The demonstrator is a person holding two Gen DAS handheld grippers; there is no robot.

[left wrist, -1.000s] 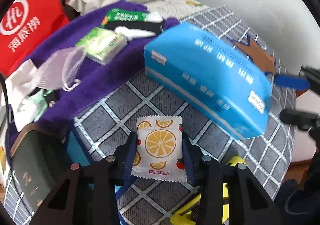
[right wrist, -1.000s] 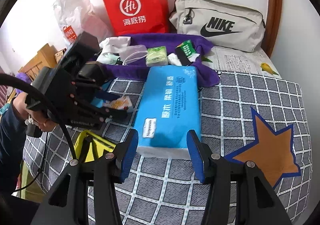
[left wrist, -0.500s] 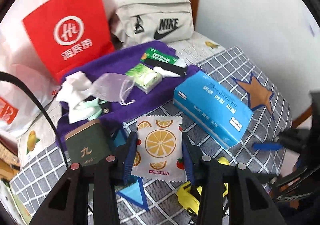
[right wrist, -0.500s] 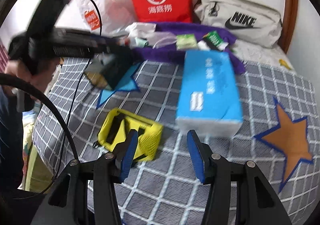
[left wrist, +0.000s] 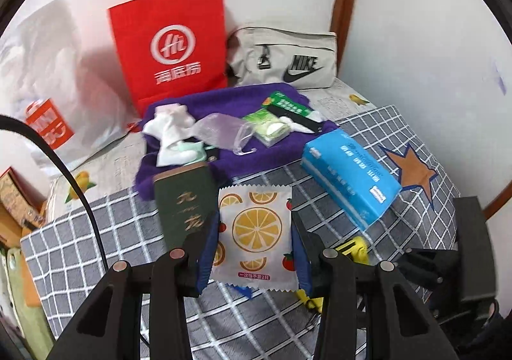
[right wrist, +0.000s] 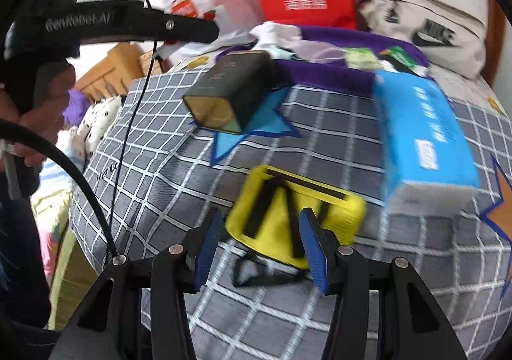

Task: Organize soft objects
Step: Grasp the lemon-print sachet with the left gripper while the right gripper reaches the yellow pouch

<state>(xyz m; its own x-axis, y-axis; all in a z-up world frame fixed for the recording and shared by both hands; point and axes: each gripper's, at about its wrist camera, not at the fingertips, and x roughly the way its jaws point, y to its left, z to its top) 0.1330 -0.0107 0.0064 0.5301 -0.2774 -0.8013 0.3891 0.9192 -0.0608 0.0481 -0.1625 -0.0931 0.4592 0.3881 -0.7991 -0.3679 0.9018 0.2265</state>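
— Packet (left wrist: 255, 232) with the orange slices printed on it: is the left claw (left wrist: 255, 251) gripping it?
— Yes, its blue pads are pressing on the packet's two side edges, and the packet is hanging above the checked blanket (left wrist: 121, 232), not lying on it.
— And the right claw (right wrist: 260, 244)?
— Its jaws are closing, with nothing pressed between them. It is hovering over the yellow pouch (right wrist: 336, 209), which is lying on the blanket just in front of the pads.
— What is lying beyond that?
— A blue tissue pack (left wrist: 350, 176) is sitting to the right, a dark green box (left wrist: 184, 200) to the left. Behind them a purple towel (left wrist: 236, 100) is carrying socks (left wrist: 169, 132), a mesh bag (left wrist: 220, 131) and small green packs (left wrist: 267, 126). A red paper bag (left wrist: 172, 46) and a beige pouch (left wrist: 284, 57) are standing against the wall.
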